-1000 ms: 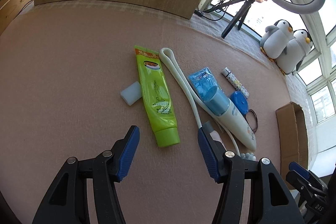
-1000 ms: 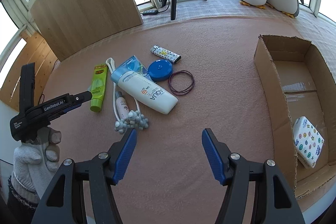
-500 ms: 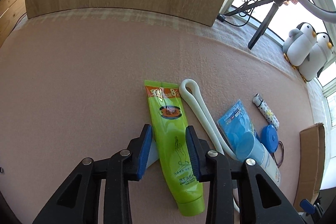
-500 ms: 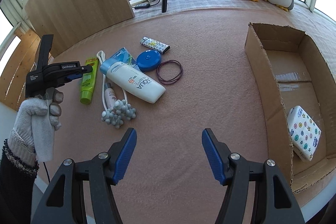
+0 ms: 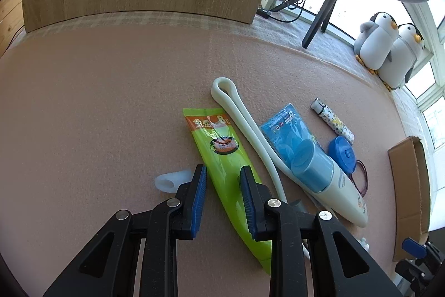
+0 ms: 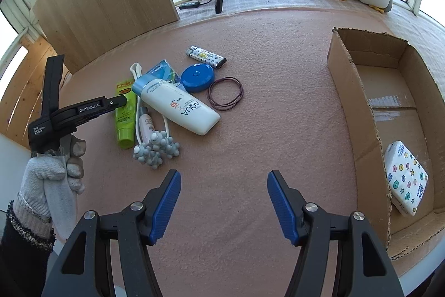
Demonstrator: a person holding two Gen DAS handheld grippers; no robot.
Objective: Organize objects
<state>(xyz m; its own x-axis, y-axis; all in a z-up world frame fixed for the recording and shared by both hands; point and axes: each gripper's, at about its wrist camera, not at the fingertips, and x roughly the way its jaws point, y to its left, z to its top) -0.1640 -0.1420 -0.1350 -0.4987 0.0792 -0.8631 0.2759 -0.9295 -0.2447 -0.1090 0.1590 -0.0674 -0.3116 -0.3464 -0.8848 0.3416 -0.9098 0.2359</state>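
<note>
The left gripper (image 5: 223, 180) has its blue-padded fingers clamped on the lime-green plastic tube (image 5: 222, 157). A translucent white cap (image 5: 172, 180) lies just beside at nine o'clock; a white looped cord (image 5: 244, 124) runs along at two o'clock, with the white sunscreen bottle (image 5: 328, 180) beyond. The right gripper (image 6: 224, 202) hovers with fingers wide apart over bare pink felt; the open cardboard box (image 6: 353, 96) sits at two o'clock.

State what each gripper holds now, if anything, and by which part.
The left gripper is closed across the middle of the green tube, between crimped end and cap. The right gripper is open and holds nothing.
</note>
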